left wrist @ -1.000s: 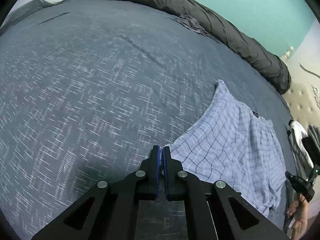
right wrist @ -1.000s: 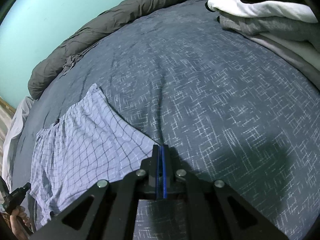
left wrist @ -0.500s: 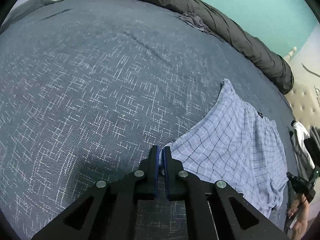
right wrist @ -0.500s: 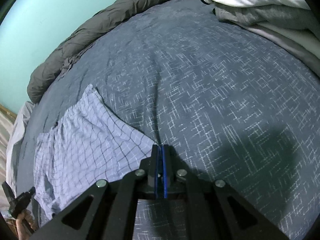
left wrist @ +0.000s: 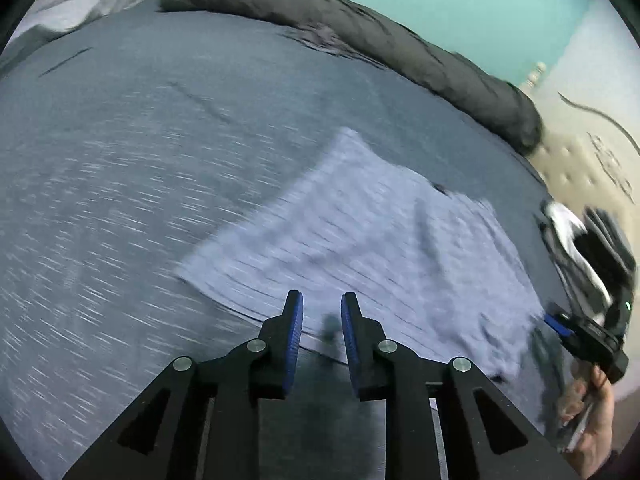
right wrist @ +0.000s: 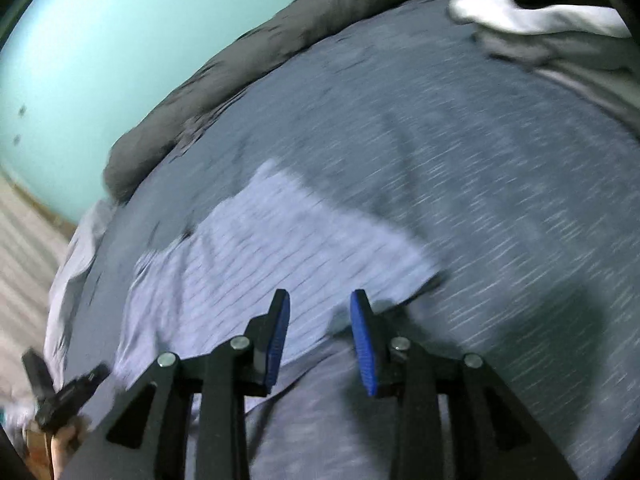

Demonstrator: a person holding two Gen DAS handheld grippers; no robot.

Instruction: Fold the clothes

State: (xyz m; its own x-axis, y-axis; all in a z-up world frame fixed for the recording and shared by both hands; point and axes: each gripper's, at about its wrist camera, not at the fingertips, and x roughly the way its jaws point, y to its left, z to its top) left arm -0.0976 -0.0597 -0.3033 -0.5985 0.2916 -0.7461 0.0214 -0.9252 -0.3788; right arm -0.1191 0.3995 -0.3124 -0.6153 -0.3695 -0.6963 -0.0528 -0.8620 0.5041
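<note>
Light blue checked shorts (left wrist: pixel 360 248) lie flat on the dark blue bedspread (left wrist: pixel 120 168); they also show in the right wrist view (right wrist: pixel 248 264). My left gripper (left wrist: pixel 322 300) is open and empty, just above the near edge of the shorts. My right gripper (right wrist: pixel 320 300) is open and empty over the near edge at the other corner. The right gripper shows in the left wrist view (left wrist: pixel 588 340), and the left one in the right wrist view (right wrist: pixel 64 392). Both views are motion-blurred.
A rolled dark grey duvet (left wrist: pixel 360 36) lies along the far side of the bed by the teal wall (right wrist: pixel 100 60). A pile of white, grey and black clothes (right wrist: pixel 552 32) sits at the right. A tufted beige headboard (left wrist: pixel 580 160) shows in the left wrist view.
Both grippers have opened and let go of the shorts' corners. Both have pulled back and moved sideways over the shorts, which now lie spread on the bed.
</note>
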